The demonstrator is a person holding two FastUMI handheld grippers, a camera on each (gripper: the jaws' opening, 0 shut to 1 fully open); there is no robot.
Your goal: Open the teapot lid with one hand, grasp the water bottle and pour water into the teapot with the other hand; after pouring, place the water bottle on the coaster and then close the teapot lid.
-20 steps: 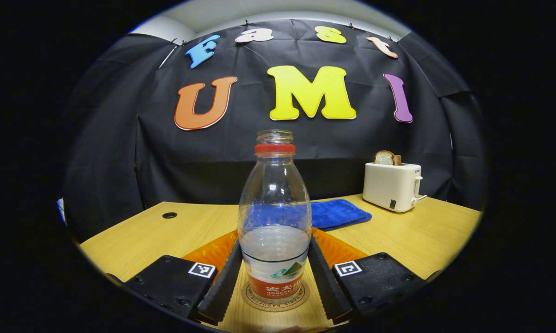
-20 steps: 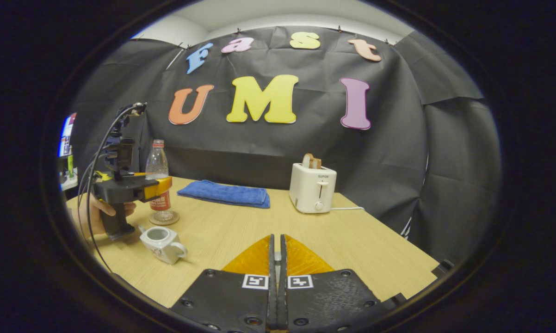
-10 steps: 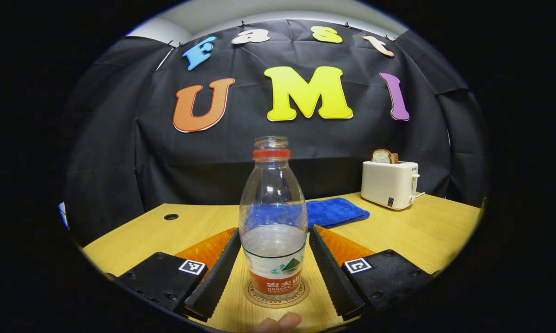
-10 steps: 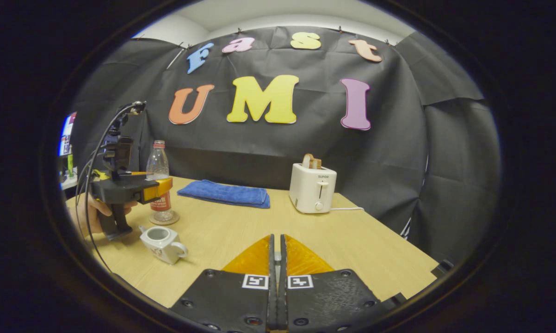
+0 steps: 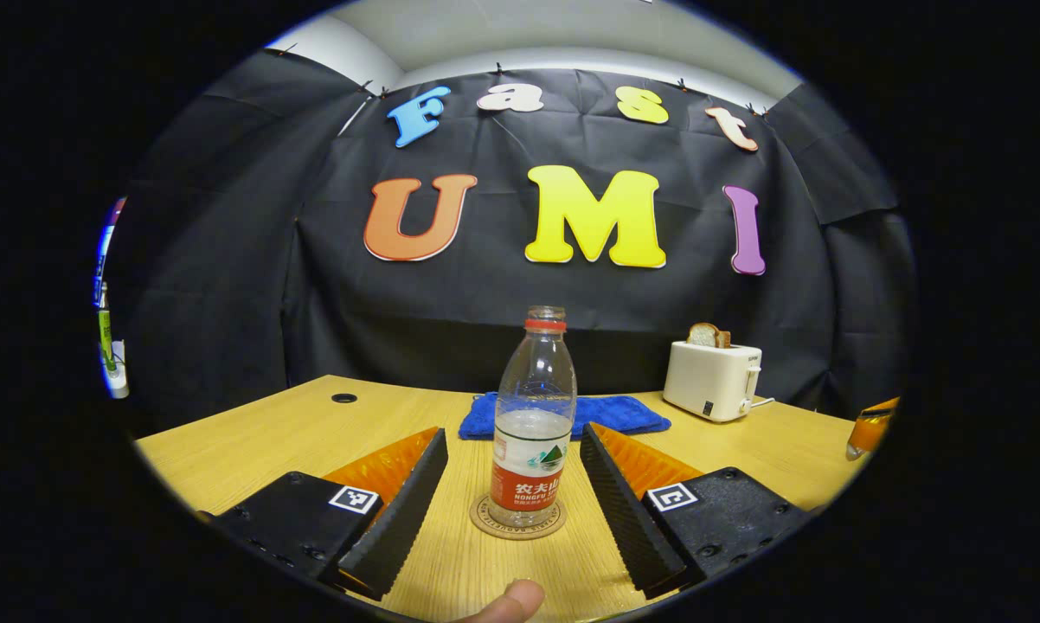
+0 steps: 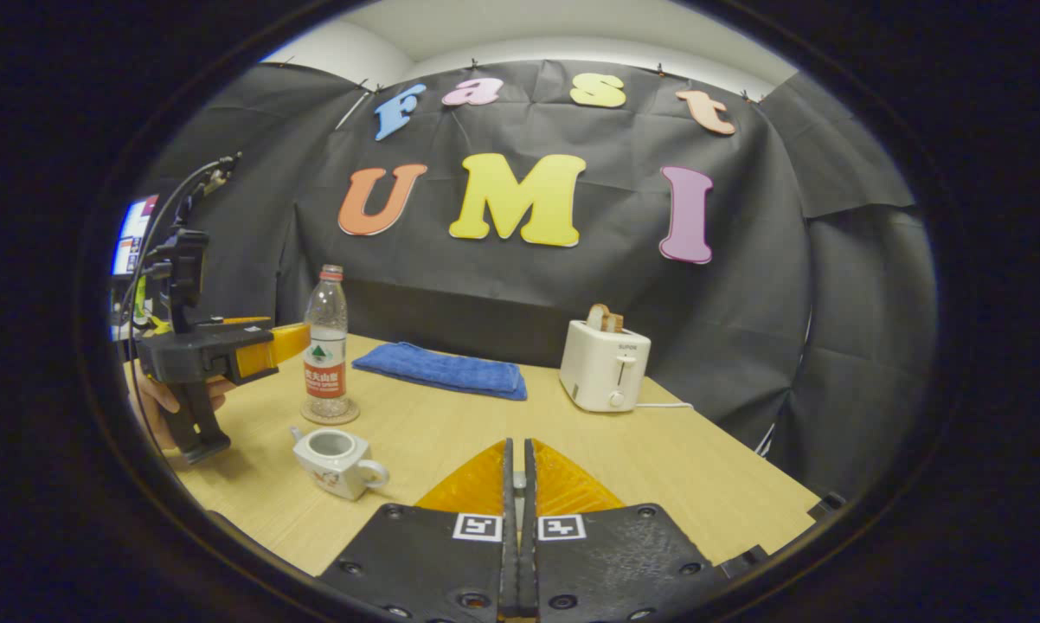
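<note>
The clear plastic water bottle (image 5: 533, 415) with a red neck ring and red label stands upright on the round cork coaster (image 5: 517, 517) on the light wooden worktop (image 5: 269, 433) — uncapped, partly filled. The left claw (image 5: 513, 472) is spread wide, its fingers apart from the bottle on either side. In the right gripper view the small white ceramic teapot (image 6: 337, 452) sits lidless near the coaster, and the right claw (image 6: 516, 472) is closed — what, if anything, it pinches cannot be told.
</note>
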